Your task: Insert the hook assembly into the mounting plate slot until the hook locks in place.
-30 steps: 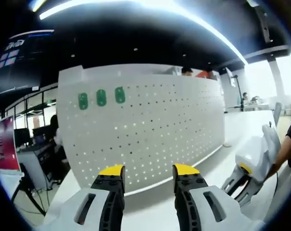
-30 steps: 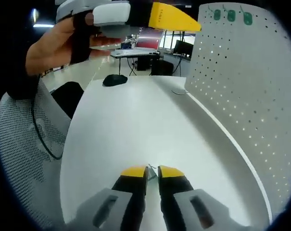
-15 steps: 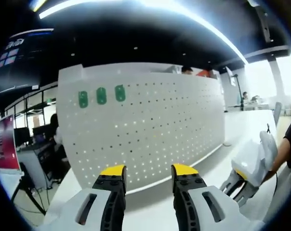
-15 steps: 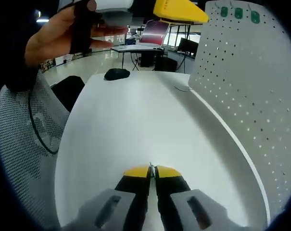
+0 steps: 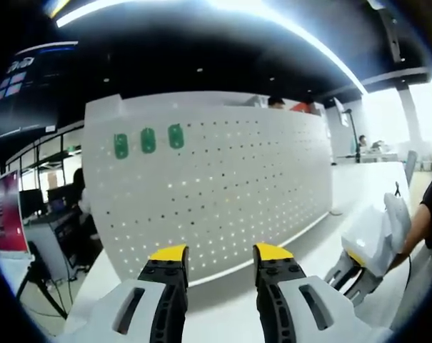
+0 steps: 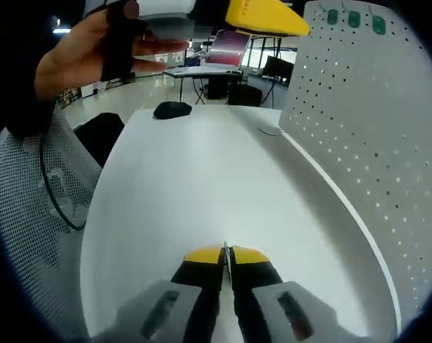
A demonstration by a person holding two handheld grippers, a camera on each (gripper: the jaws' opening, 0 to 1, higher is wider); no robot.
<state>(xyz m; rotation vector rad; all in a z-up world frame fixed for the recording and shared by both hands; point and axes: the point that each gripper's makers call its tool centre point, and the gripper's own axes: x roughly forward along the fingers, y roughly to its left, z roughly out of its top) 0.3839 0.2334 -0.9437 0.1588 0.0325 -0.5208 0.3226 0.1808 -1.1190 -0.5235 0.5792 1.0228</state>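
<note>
The mounting plate (image 5: pixel 223 179) is a white perforated board standing upright along the table's far side; it is also seen at the right as the mounting plate (image 6: pixel 358 128). Three green pieces (image 5: pixel 148 140) sit in its top corner, and show as green pieces (image 6: pixel 355 20). My left gripper (image 5: pixel 220 254) faces the board, open with nothing between its jaws. My right gripper (image 6: pixel 226 254) hovers low over the table, shut on a thin metal sliver, the hook assembly (image 6: pixel 225 247), mostly hidden between the pads. The right gripper (image 5: pixel 365 246) shows at the right; the left gripper (image 6: pixel 262 16) shows above, held by a hand (image 6: pixel 80 61).
The white table (image 6: pixel 201 171) curves along the board's foot. A black mouse (image 6: pixel 171 109) and a small round disc (image 6: pixel 269 131) lie at its far end. A mesh chair (image 6: pixel 30 207) stands to the left. Desks, a laptop (image 6: pixel 226 48) and people are beyond.
My right gripper's jaws closed from a narrow gap onto the thin metal piece. In the left gripper view the right gripper sank a little lower. The left gripper stayed open.
</note>
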